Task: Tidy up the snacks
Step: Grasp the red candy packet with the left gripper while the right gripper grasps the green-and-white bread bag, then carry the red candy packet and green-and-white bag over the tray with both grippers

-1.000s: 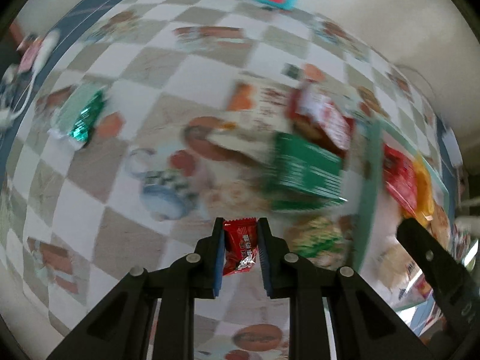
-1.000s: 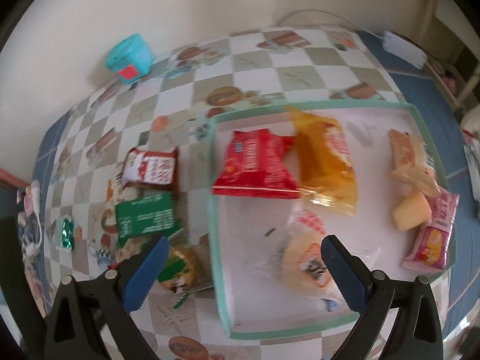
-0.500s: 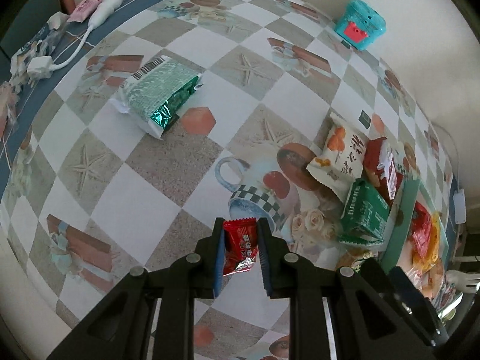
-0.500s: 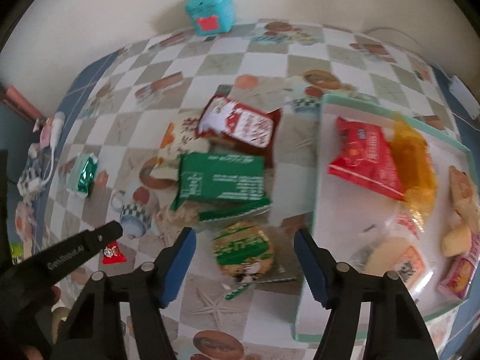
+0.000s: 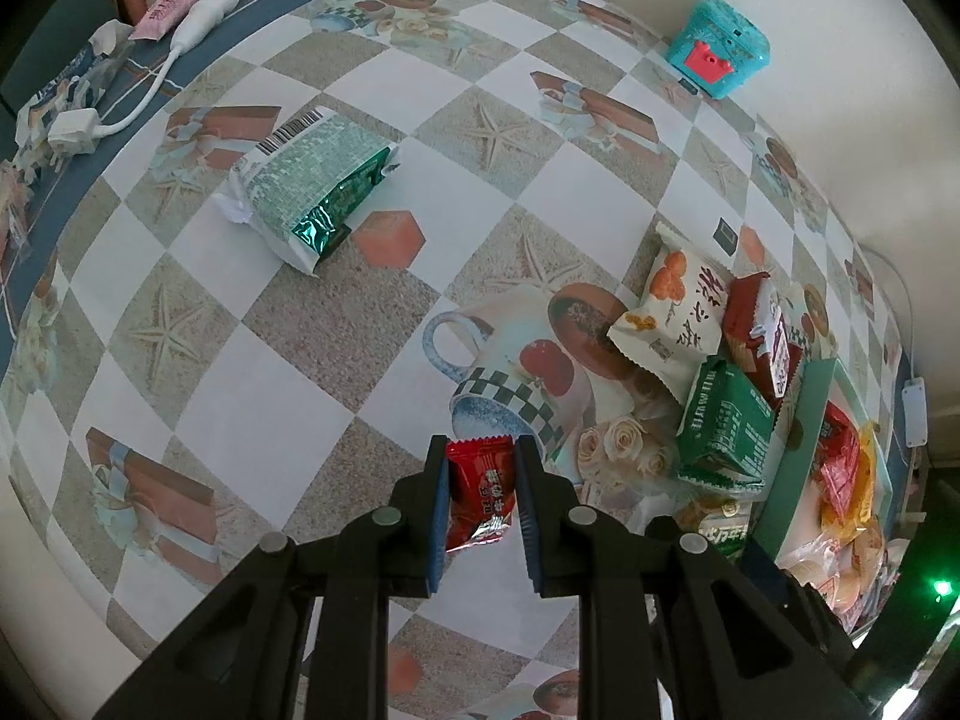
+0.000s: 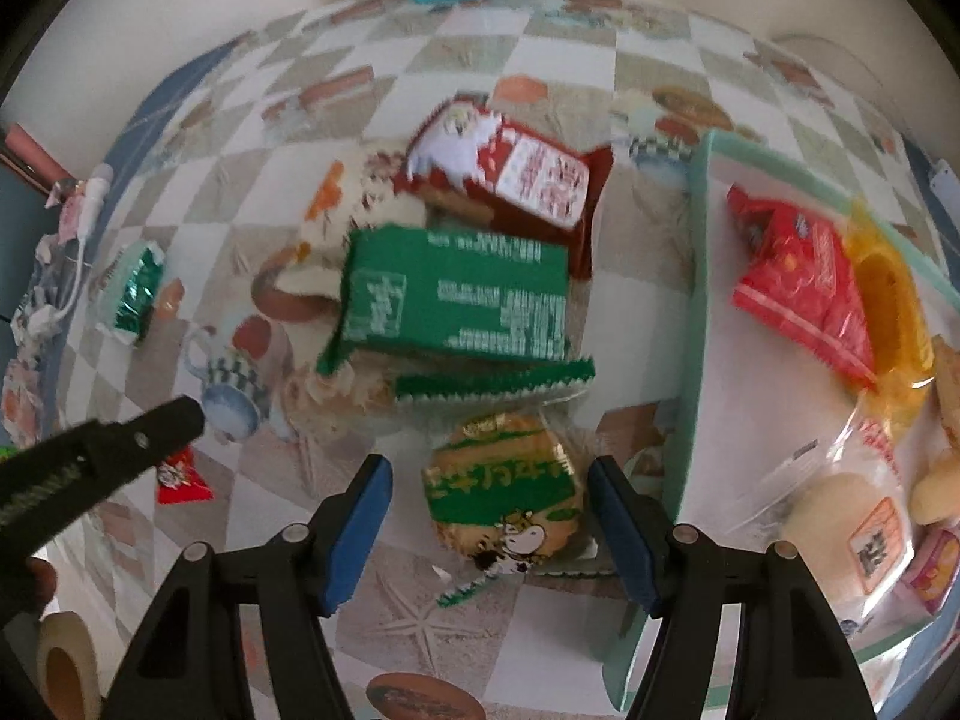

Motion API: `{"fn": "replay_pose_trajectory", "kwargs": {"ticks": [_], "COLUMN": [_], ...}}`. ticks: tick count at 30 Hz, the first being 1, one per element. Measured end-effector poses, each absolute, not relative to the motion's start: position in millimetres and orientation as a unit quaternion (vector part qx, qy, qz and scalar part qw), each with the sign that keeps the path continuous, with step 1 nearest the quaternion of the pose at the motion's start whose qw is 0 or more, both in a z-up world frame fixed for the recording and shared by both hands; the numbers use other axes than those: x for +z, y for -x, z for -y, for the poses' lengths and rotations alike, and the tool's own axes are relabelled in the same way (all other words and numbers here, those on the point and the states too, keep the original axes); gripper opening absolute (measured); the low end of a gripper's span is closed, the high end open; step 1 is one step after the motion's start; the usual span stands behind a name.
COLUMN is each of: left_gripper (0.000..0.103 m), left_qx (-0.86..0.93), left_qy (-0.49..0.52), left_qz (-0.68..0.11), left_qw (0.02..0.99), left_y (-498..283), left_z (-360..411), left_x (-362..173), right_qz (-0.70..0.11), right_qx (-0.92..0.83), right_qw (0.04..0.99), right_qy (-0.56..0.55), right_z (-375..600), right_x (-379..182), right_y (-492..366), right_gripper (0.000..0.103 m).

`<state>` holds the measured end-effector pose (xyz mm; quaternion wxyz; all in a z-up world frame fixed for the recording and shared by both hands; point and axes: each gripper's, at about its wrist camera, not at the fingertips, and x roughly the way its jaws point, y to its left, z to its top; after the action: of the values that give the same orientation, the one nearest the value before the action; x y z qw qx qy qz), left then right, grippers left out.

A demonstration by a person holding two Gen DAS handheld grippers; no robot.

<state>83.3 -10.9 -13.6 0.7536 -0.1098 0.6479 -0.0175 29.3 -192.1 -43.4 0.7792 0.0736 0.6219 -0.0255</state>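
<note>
My left gripper [image 5: 480, 450] is shut on a small red candy [image 5: 480, 495], held above the checked tablecloth. In the right wrist view that gripper [image 6: 120, 438] shows at the left with the candy [image 6: 180, 477] under its tip. My right gripper [image 6: 489, 463] points down over a round green-and-yellow biscuit packet [image 6: 504, 495]. Its jaws are closing, the packet lies between the blue pads, and neither pad touches it. A green packet [image 6: 456, 300], a red-and-white packet [image 6: 516, 174] and a white packet [image 5: 678, 306] are piled beside the mint tray [image 6: 696, 300], which holds several snacks.
A teal foil packet [image 5: 312, 192] lies alone at the left of the cloth. A turquoise box [image 5: 717, 45] stands by the far wall. A white charger and cable [image 5: 72, 132] lie on the blue border. A tape roll [image 6: 66, 660] sits at the near left.
My right gripper has swung from over the tray to the left, sunk over the round biscuit packet, and its jaws have narrowed. My left gripper shifted away from the tray, then stayed still with the candy.
</note>
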Motion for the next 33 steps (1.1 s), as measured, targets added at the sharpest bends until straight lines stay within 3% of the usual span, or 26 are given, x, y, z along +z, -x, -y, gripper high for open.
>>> {"fn": "replay_pose_trajectory", "kwargs": {"ticks": [2, 9, 21, 33], "left_gripper": [0.021, 0.021, 0.021, 0.021], "left_qx": [-0.018, -0.02, -0.031, -0.085], "left_qy": [0.11, 0.111, 0.103, 0.055], "left_qz": [-0.648, -0.645, -0.599, -0.566], "left_qw": [0.753, 0.756, 0.793, 0.818], "left_y": [-84, -84, -78, -64], "left_z": [11, 13, 24, 80], "left_x": [-14, -12, 29, 66], "right_qz": [-0.619, -0.613, -0.556, -0.522], "right_qx": [-0.021, -0.02, -0.026, -0.098], "right_qw": [0.781, 0.787, 0.824, 0.834], "right_qy": [-0.075, -0.073, -0.105, -0.151], "right_z": [191, 188, 203, 272], "right_x": [-41, -34, 28, 53], "right_y": [-29, -29, -17, 1], "right_gripper": [0.054, 0.053, 0.053, 0.053]}}
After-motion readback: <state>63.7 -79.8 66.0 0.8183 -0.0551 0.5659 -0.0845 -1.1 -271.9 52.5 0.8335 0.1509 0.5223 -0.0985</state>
